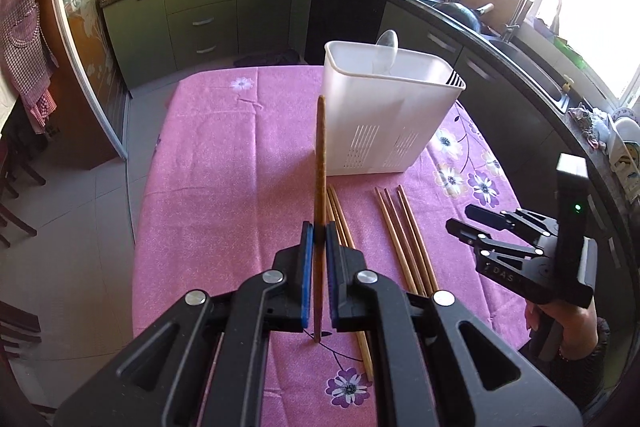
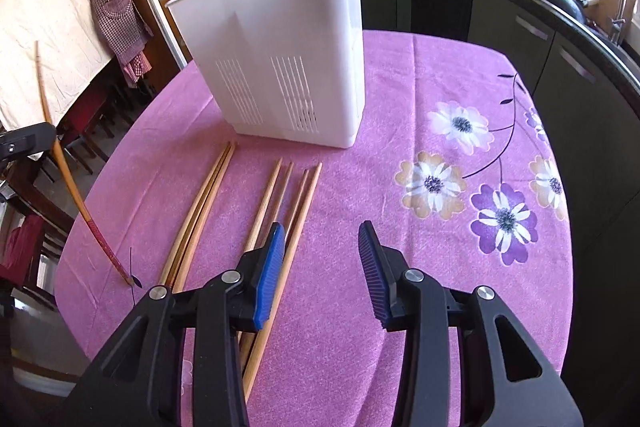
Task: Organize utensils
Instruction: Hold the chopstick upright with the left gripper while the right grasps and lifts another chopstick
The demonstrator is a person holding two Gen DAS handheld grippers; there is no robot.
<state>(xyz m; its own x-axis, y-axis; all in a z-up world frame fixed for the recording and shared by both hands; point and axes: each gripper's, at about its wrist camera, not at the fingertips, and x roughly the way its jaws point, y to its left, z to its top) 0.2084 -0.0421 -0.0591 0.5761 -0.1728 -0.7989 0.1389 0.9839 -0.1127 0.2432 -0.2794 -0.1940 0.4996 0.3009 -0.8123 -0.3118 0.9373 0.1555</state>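
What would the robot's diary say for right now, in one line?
left gripper: shut on chopstick, tip touching tablecloth | right gripper: open, empty | loose chopsticks: on table | holder: upright

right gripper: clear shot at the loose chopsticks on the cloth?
Probably yes. The right gripper is open just above the loose chopsticks, nothing lies between, and the left gripper is off aside holding its own chopstick.

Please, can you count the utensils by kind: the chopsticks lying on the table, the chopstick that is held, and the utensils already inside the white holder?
Chopsticks lying on the tablecloth: 6
Chopstick held in the left gripper: 1
Spoon in the white holder: 1
Fork in the white holder: 1
Total: 9
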